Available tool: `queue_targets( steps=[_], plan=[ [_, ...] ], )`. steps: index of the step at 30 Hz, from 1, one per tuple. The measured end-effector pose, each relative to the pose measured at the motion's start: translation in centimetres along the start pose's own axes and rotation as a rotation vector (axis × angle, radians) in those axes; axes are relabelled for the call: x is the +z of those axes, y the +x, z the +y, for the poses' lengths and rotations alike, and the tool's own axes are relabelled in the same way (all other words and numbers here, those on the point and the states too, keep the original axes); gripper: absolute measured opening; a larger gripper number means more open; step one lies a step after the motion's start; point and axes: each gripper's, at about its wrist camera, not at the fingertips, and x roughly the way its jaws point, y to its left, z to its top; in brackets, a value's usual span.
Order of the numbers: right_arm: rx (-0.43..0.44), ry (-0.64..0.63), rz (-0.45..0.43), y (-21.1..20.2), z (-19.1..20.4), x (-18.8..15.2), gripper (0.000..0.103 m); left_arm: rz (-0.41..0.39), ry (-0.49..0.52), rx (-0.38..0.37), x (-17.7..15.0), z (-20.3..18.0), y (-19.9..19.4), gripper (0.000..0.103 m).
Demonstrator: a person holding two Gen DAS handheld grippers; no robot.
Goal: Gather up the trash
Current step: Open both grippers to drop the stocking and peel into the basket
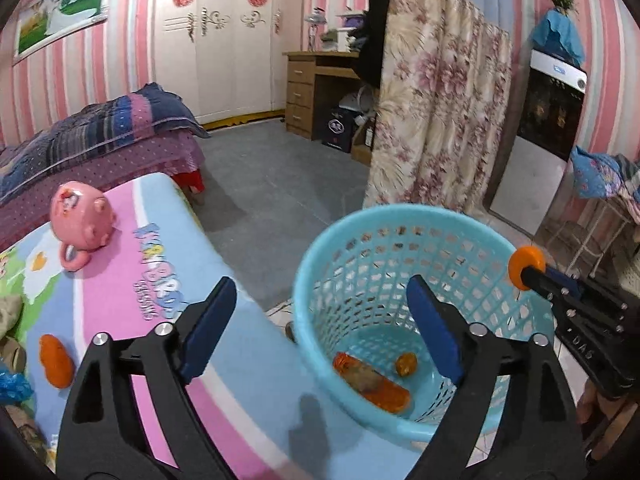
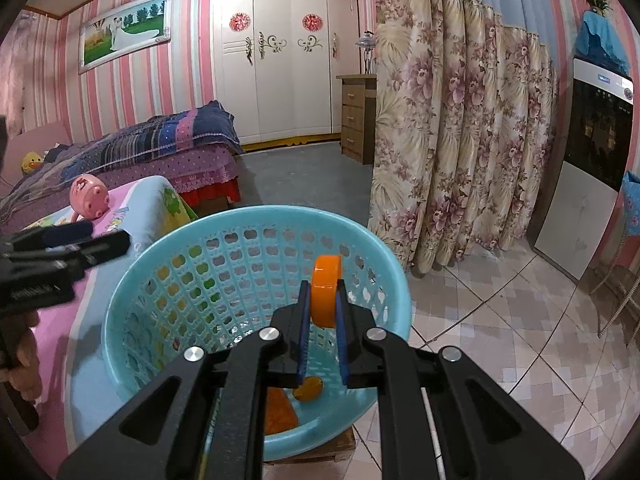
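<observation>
A light blue perforated basket (image 1: 400, 220) (image 2: 256, 220) stands beside the table. It holds an orange wrapper (image 1: 372, 380) and a small orange piece (image 1: 406, 364) (image 2: 308, 389). My right gripper (image 2: 323, 304) is shut on an orange round disc (image 2: 326, 292) (image 1: 526, 267), held over the basket's opening. My left gripper (image 1: 320, 316) is open and empty, one finger over the table, the other over the basket. An orange scrap (image 1: 56, 360) lies on the table at the left.
The table carries a colourful cartoon cloth (image 1: 132, 280). A pink pig toy (image 1: 82, 222) (image 2: 89, 196) stands on it. A bed (image 1: 100, 136), a floral curtain (image 1: 440, 120), a wooden desk (image 1: 316, 88) and a dark cabinet (image 1: 548, 120) surround the grey floor.
</observation>
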Motion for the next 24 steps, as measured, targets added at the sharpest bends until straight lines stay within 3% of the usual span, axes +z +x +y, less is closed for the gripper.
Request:
queue_targets(
  steps=[4, 9, 11, 12, 15, 19, 24],
  plan=[
    [0.005, 0.007, 0.016, 0.8, 0.7, -0.4, 0.012, -0.026, -0.004, 0.063, -0.1, 1.4, -1.3, 0.094],
    [-0.011, -0.013, 0.038, 1.6, 1.9, -0.7, 0.016, -0.030, -0.019, 0.108, -0.7, 3.6, -3.2, 0.095],
    [-0.026, -0.022, 0.037, 1.7, 2.3, -0.5, 0.044, -0.037, -0.027, 0.125, -0.8, 4.3, -4.0, 0.095],
    [-0.029, -0.024, 0.029, 1.6, 2.4, -0.4, 0.064, -0.040, -0.033, 0.131, -0.9, 4.7, -4.4, 0.095],
    [-0.044, -0.032, 0.037, 1.5, 2.8, -0.3, 0.068, -0.051, -0.057, 0.160, -1.3, 6.1, -6.2, 0.097],
    [-0.050, -0.002, 0.008, 0.2, 3.3, -0.1, 0.089, -0.055, -0.091, 0.215, -2.5, 8.2, -8.8, 0.097],
    [-0.029, -0.025, -0.015, -1.6, 5.9, 0.3, 0.093, -0.051, -0.117, 0.286, -4.3, 11.4, -12.1, 0.097]
  ],
)
